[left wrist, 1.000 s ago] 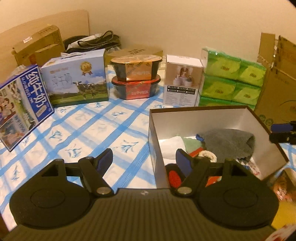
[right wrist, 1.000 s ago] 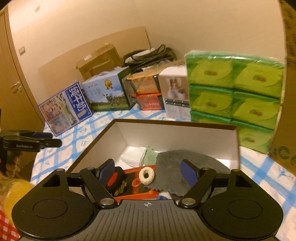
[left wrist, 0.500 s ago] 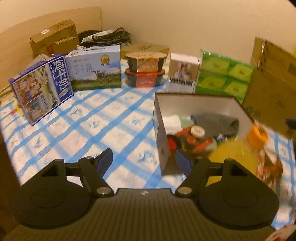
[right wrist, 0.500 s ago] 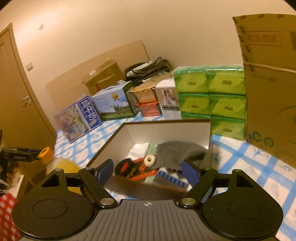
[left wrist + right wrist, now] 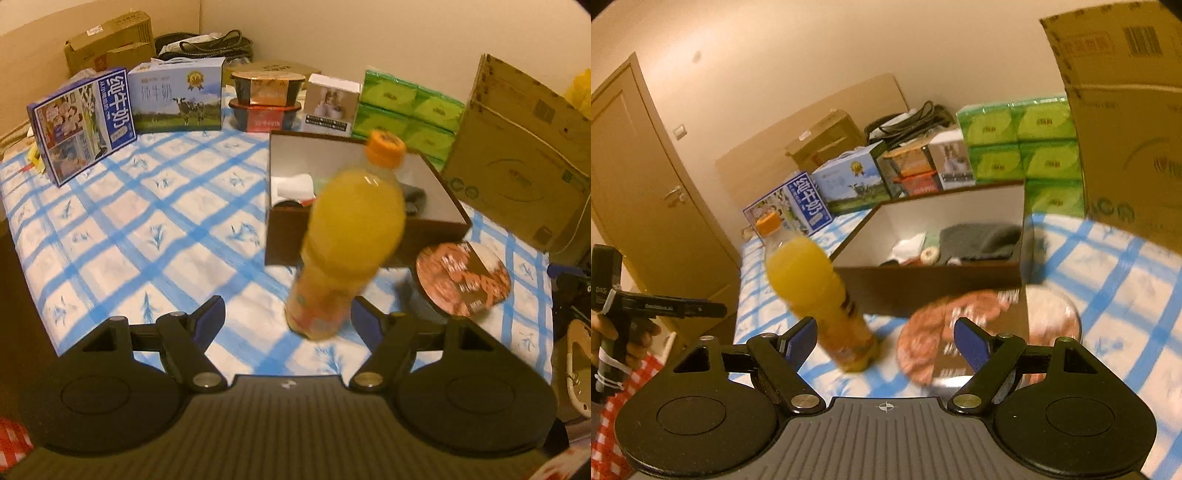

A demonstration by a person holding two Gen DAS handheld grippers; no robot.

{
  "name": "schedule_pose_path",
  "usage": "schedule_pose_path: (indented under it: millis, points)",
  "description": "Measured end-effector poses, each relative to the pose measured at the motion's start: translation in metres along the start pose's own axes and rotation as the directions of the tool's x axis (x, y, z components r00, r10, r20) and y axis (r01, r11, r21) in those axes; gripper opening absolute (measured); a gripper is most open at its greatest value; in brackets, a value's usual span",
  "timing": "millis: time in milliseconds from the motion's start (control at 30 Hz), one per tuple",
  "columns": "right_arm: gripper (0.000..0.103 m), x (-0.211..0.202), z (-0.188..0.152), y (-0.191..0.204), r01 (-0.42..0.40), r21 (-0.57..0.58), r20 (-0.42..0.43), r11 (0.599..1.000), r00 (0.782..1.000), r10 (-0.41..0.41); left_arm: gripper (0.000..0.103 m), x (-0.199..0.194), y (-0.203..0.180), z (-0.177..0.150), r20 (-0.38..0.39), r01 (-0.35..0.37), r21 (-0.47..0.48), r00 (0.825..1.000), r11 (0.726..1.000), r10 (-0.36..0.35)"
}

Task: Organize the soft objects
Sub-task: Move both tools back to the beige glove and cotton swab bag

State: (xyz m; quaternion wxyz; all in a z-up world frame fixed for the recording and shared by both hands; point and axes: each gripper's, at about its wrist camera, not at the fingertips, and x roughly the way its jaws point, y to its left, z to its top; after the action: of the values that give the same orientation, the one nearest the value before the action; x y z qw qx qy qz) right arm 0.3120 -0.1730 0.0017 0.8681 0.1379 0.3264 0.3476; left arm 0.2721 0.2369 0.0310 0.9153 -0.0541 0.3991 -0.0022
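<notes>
We record that only the right wrist view shows the grey cloth (image 5: 979, 240) and white roll lying inside the open brown box (image 5: 923, 284), ahead of the right gripper (image 5: 884, 341); in the left view an orange juice bottle (image 5: 347, 240) screens most of that interior. Both the right gripper and the left gripper (image 5: 288, 319) hover over the blue checked tablecloth (image 5: 147, 221), jaws wide, holding nothing. The foil-lidded bowl (image 5: 960, 332) is blurred.
</notes>
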Motion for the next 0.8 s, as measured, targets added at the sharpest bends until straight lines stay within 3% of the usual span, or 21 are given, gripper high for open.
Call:
schedule_pose_path:
  millis: [367,567,800]
  points:
    - [0.081,-0.023,-0.06,0.012,0.047,0.079,-0.011,0.996,0.999,-0.047,0.073,-0.019,-0.048,-0.062,0.016,-0.009,-0.008,1.0,1.0,0.009]
    - [0.081,-0.02,-0.09,0.015,0.095,0.083,-0.057,0.992,0.994,-0.091,0.073,-0.013,-0.065,-0.09,-0.004,0.017,-0.051,1.0,0.999,-0.018]
    - [0.081,-0.013,-0.12,0.015,0.126,0.088,-0.117,0.988,0.986,-0.115,0.073,-0.003,-0.081,-0.118,-0.036,-0.044,-0.015,0.998,0.999,0.043]
